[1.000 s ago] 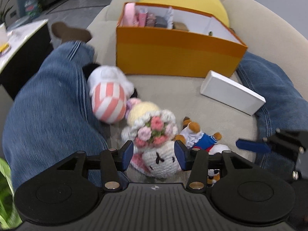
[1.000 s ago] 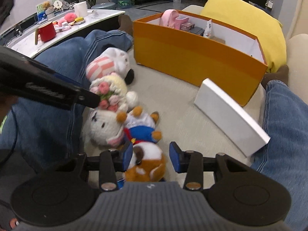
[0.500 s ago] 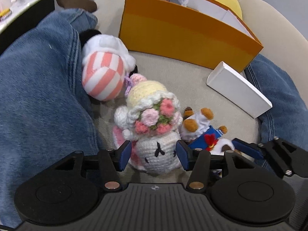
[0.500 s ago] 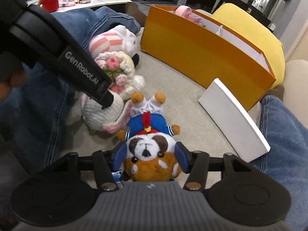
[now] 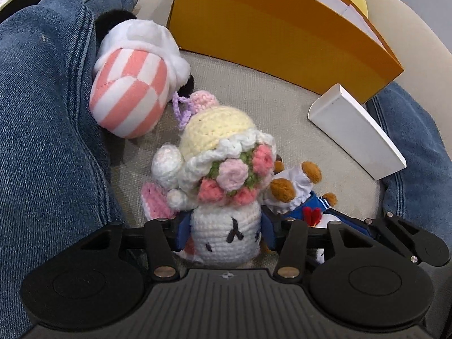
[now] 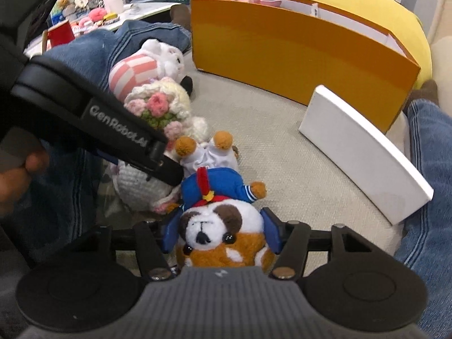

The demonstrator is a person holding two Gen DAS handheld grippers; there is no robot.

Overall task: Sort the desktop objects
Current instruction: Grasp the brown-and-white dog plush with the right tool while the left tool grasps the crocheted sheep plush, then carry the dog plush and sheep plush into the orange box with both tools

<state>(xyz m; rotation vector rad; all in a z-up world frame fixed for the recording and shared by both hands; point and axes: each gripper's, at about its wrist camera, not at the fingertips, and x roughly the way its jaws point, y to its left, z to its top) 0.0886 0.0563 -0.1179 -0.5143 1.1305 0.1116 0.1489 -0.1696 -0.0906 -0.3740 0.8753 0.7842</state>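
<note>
Straddling the crochet bunny [image 5: 226,234], the left gripper [image 5: 224,233] pinches its head; the right gripper [image 6: 221,233] pinches the dog plush [image 6: 223,234]. Lying touching on the cushion [image 5: 268,104], they could snag when lifted.

Orange box [image 5: 276,28]: top and far wall cut off by the left wrist view's edge, contents not readable. Crochet doll [image 5: 223,192]: lower face and body hidden behind left claw [image 5: 224,233]; contact w/ pads can't be judged. In the right wrist view the left claw's arm covers the doll's middle. Dog plush [image 6: 219,233]: chin hidden behind right claw [image 6: 220,233]. Striped plush [image 5: 132,84]: head tucked behind its body beside the orange box. Items on the side surface [image 6: 147,10] too small to tell.
</note>
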